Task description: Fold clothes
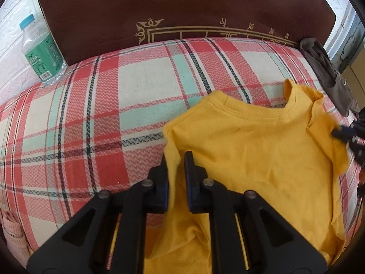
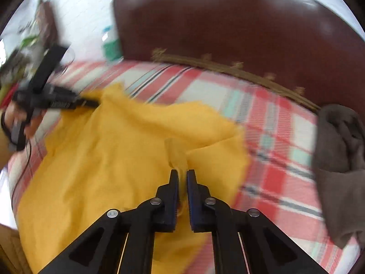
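Yellow shirt [image 1: 262,150] lying on the checked bed cover [image 1: 91,118], left gripper [image 1: 176,159] pinching its left edge, right gripper [image 2: 182,175] pinching a bunched fold, water bottle [image 1: 41,50] far ahead-left, grey cloth [image 2: 337,159] to the right

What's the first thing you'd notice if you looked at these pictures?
The bright yellow shirt lying on the red plaid bedcover, pinched by the left gripper and right gripper. A water bottle stands far left; a grey garment lies crumpled at right.
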A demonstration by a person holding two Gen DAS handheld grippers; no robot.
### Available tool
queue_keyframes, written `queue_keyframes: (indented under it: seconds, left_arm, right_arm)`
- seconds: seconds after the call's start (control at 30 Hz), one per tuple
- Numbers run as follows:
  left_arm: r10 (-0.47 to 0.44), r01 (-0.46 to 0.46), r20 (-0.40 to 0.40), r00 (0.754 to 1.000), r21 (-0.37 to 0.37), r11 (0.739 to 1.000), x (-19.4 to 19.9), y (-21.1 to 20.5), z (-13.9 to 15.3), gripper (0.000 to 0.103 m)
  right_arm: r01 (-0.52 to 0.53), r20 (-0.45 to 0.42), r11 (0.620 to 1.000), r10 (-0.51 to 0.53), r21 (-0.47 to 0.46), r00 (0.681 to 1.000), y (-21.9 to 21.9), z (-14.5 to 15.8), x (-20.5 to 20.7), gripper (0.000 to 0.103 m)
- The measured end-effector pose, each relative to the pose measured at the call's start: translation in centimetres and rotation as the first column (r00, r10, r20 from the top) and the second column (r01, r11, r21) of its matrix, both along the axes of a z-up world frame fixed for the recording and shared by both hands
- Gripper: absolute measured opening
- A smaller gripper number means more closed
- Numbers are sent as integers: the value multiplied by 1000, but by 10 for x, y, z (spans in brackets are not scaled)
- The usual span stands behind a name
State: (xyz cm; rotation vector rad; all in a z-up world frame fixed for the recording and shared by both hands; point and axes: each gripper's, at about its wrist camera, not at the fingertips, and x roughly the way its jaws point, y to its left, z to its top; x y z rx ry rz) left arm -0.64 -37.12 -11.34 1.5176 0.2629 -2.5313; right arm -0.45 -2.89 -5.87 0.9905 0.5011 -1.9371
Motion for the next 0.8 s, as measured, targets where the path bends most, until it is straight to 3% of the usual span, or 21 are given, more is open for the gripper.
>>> queue_keyframes:
  seconds: [0.07,0.17,0.2,0.23,0.27,0.3,0.33,0.4,0.53,0.6,0.63,0.67,0.7,0.73,0.8]
  left_arm:
    - [7,-7,0,1000,9,1000,-2,-3,0,13]
    - [1,-2,5,1000,26,1000,-2,-5,-2,14]
    - [-1,0,7,1000,33,999,-2,-6,-2,17]
    - [-2,2,6,1000,39,999,-2,-7,-2,20]
    - [-4,4,2,1000,44,999,-1,-8,-2,34]
    - [-5,5,0,1000,47,999,-1,-9,-1,58]
    - [-6,6,0,1000,48,999,-1,-8,-1,67]
    - [-19,19,4,1000,51,999,-1,-7,-1,71]
    - [-24,24,9,1000,47,999,-2,-5,0,69]
    - [-25,25,11,1000,44,999,-3,-5,1,43]
    - [-26,25,12,1000,43,999,-3,-5,1,39]
    - [-26,26,13,1000,41,999,-4,-5,1,25]
    - [-27,26,14,1000,40,999,-4,-5,2,11]
    - [-27,27,15,1000,39,999,-4,-4,2,11]
    - [-28,28,17,999,36,999,-5,-4,3,7]
  right_arm:
    - [103,-9,995,-103,-15,995,26,9,-24,5]
    - [280,-51,960,-279,23,959,63,15,-59,8]
    - [328,-73,943,-323,64,944,70,15,-69,12]
    - [334,-71,941,-330,59,941,73,20,-71,24]
    - [341,-70,939,-337,54,939,75,25,-74,29]
    - [338,-63,940,-335,42,940,76,30,-75,43]
    - [269,-19,963,-270,-18,963,70,34,-71,63]
    - [159,15,985,-158,-68,987,50,37,-66,78]
    - [43,77,999,-43,-2,996,-17,8,-73,80]
    - [-4,130,999,-1,38,992,-48,-10,-80,80]
    - [-23,167,999,17,35,986,-53,-18,-82,77]
    - [-42,204,999,35,31,978,-59,-25,-84,70]
    - [-60,236,998,52,26,970,-63,-32,-85,42]
    - [-75,229,997,67,25,971,-63,-33,-85,14]
    - [-94,210,996,89,12,974,-61,-29,-84,9]
